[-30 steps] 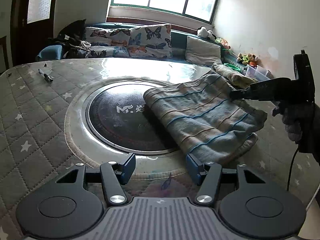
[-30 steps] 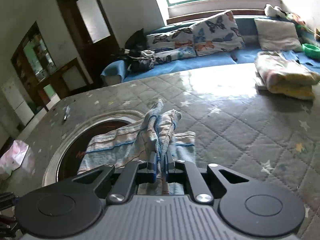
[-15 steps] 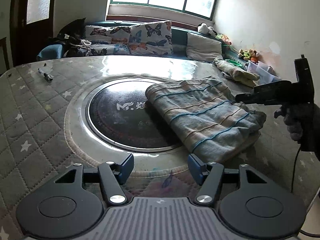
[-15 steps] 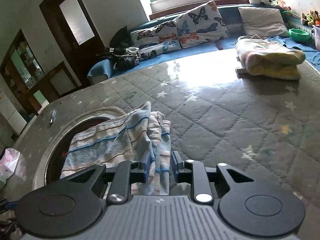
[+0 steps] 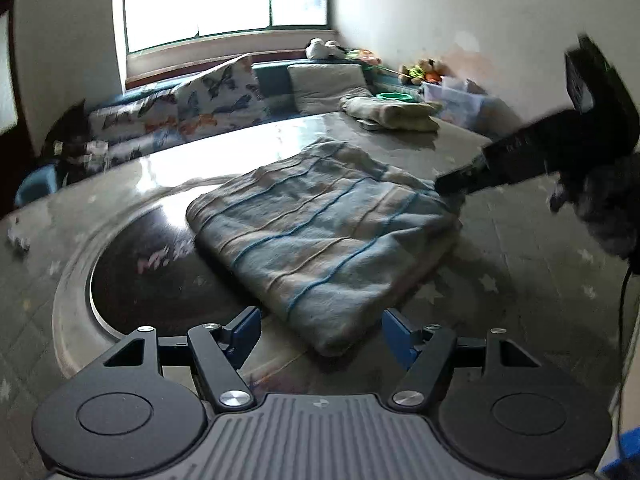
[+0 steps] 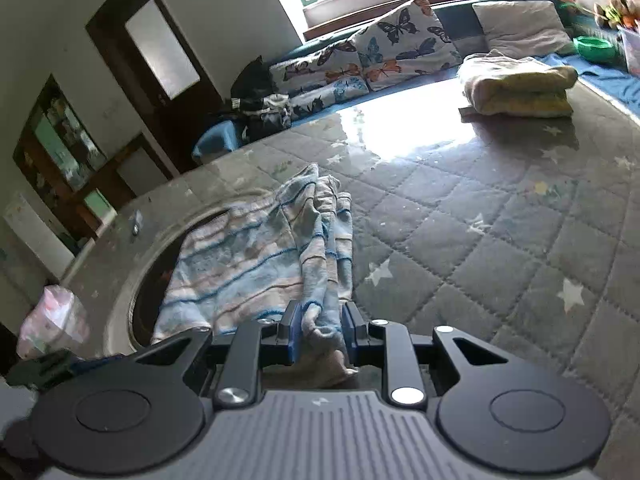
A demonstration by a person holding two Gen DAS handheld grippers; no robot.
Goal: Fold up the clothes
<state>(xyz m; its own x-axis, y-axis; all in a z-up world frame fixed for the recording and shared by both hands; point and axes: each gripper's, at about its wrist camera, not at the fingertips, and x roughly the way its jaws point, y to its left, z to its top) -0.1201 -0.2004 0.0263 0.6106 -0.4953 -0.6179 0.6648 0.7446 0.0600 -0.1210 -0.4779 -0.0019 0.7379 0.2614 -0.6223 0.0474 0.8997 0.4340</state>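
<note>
The towel [image 5: 320, 236] lies folded on the table [image 5: 520, 280], its left part over the dark round inset [image 5: 140, 276], its right part on the quilted, star-printed cover. A second ago the right gripper [image 6: 320, 328] pinched a bunched corner hard, fingers almost together, with the cloth lifted into a ridge. Now its blue fingers [image 6: 294, 330] have eased partly apart. The bunched edge sits loosely between them and drapes down onto the table; the pads do not seem to press it, so I judge the corner released.

The left gripper [image 5: 318, 334] holds nothing. Its fingers [image 5: 246, 330] are spreading wider, and the near corner of the towel, which lay ahead of the right finger a second ago, now sits between them without touching either. The view has rolled and swung toward the towel since then, and the frame is blurred by that motion. In it the right gripper [image 5: 472, 178] shows at the towel's far right edge, gripped by a gloved hand [image 5: 600, 208].

So one fold looks just laid down and let go. The layers at the right edge are rumpled rather than flush. Next probably comes a fresh grasp for another fold, or straightening. A folded stack [image 6: 520, 88] waits at the table's far side.
</note>
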